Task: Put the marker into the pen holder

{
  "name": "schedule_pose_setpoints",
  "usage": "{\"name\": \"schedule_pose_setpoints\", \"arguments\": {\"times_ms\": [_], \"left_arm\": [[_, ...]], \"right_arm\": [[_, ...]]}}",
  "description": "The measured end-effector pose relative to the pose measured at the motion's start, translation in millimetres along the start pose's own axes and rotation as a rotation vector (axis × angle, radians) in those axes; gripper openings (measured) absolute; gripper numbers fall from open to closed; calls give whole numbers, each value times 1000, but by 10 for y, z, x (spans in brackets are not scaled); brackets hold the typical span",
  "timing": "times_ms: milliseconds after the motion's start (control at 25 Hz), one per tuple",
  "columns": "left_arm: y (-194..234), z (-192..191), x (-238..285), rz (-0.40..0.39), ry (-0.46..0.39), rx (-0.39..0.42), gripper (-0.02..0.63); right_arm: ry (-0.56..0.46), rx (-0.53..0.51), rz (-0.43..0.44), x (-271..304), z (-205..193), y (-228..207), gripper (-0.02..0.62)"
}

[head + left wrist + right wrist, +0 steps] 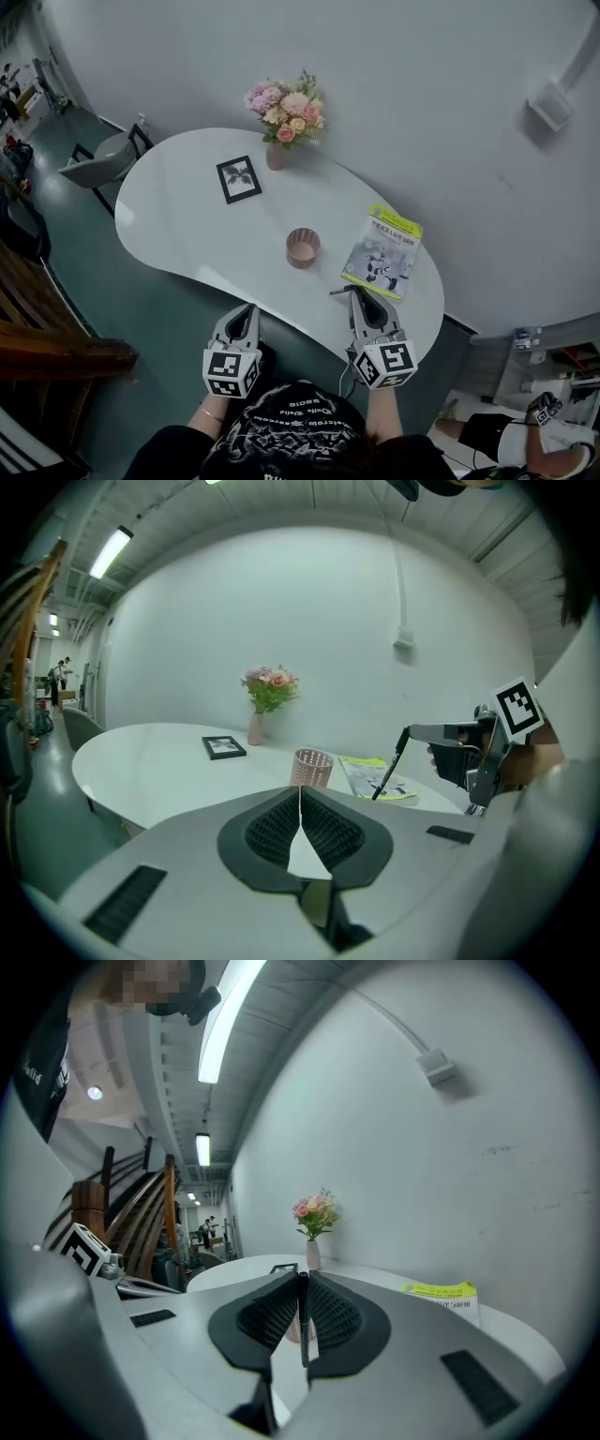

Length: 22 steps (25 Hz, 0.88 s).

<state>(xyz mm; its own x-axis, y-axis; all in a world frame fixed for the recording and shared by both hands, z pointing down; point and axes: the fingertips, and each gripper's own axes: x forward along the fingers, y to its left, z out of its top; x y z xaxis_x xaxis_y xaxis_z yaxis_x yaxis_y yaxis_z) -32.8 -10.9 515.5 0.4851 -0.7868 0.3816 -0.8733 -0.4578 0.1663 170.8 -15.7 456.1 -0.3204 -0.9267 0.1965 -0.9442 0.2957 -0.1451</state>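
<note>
**Marker in hand, holder not yet reached**

The pick-up looks done. The right gripper (359, 292) pinches the marker (390, 766) near its top end, and its own view shows the dark barrel clamped between the two ribbed pads. In the left gripper view the marker hangs slanted, tip down, right of centre. It hangs in the air by the table's near edge, short of the pen holder (303, 247).

The holder, a pinkish perforated cup, stands upright and apparently empty in the middle of the white table (187, 216). In the head view it sits up and left of the marker, apart from it. By my judgement, what is left is to carry the marker over the rim, bring it more upright, lower it in and let go.

The left gripper (248, 309) sits at the lower left of centre, off the table edge. Its tongs are pressed together at the tips with nothing between them (it seems to play no part here).

As for writing, the booklet (382, 251), lying right of the holder, has a yellow-green header band with a printed line, too small to read. The framed picture (238, 178) shows no lettering. Pale print on the person's dark shirt at the bottom edge cannot be made out. No brand is visible on the marker.
</note>
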Motion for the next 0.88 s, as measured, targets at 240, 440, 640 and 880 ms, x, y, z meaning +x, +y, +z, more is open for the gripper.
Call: {"name": "schedule_pose_setpoints", "arguments": {"times_ms": [240, 440, 640, 880], "left_arm": [[296, 294, 406, -98, 0, 39, 25], [562, 437, 635, -171, 15, 64, 25], [840, 561, 782, -218, 18, 84, 25], [1102, 625, 887, -201, 11, 62, 25]], "right_arm": [[-22, 23, -89, 323, 202, -85, 58], [-32, 43, -143, 546, 343, -97, 58], [-25, 51, -184, 696, 466, -39, 58], [-57, 10, -150, 831, 733, 114, 58]]}}
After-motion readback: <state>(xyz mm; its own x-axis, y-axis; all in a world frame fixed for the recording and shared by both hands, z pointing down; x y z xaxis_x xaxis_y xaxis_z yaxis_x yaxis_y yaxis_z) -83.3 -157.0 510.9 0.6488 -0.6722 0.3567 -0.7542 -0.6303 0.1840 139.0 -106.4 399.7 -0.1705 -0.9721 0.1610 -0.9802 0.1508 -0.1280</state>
